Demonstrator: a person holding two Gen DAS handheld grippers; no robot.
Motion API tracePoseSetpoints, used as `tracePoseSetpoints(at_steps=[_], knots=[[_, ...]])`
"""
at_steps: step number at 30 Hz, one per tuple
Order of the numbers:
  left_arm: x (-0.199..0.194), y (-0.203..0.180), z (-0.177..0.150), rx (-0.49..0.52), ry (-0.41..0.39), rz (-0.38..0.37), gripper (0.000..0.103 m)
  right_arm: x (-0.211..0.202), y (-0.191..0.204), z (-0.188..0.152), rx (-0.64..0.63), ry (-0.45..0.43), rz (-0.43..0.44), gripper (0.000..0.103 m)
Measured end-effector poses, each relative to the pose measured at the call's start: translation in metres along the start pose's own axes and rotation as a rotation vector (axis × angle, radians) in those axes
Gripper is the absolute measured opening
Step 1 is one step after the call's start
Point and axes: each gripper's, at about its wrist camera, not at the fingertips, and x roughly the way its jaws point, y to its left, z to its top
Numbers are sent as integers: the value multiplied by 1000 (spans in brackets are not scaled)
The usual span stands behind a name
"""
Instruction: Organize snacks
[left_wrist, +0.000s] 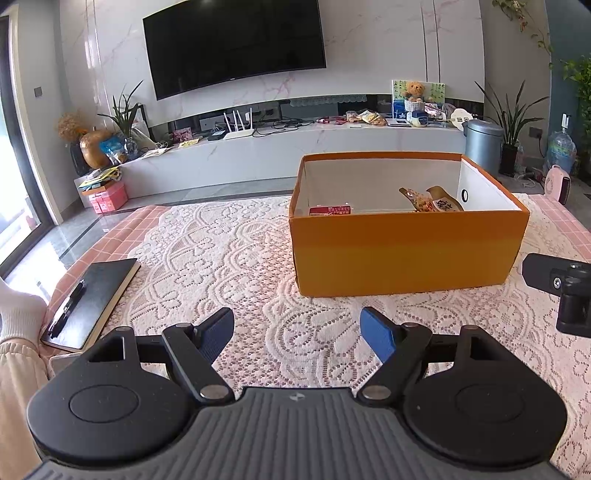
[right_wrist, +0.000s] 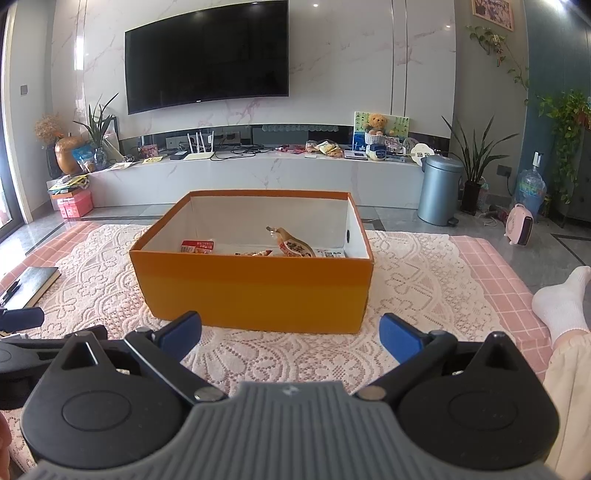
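An open orange box (left_wrist: 406, 251) (right_wrist: 255, 291) with white inner walls stands on the lace cloth. Inside lie a red snack packet (left_wrist: 329, 210) (right_wrist: 197, 246), a brown and red pouch (left_wrist: 434, 201) (right_wrist: 293, 245) and another small packet (right_wrist: 255, 253). My left gripper (left_wrist: 297, 332) is open and empty, held low over the cloth in front of the box's left corner. My right gripper (right_wrist: 290, 334) is open and empty, just in front of the box's near wall. Part of the right gripper shows at the right edge of the left wrist view (left_wrist: 565, 288).
A black notebook with a pen (left_wrist: 88, 299) (right_wrist: 27, 282) lies at the table's left edge. A white-socked foot (right_wrist: 561, 301) rests at the right edge, another at the left (left_wrist: 18, 317). Beyond the table are a TV console (right_wrist: 258, 173), a bin (right_wrist: 439, 190) and a small heater (right_wrist: 519, 225).
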Motion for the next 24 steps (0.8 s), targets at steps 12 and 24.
tracePoseSetpoints(at_steps=[12, 24], knots=[[2, -3, -2, 14, 9, -8, 91, -2, -2, 0, 6, 3, -4, 99], [1, -4, -1, 18, 9, -13, 91, -1, -1, 0, 5, 2, -4, 99]])
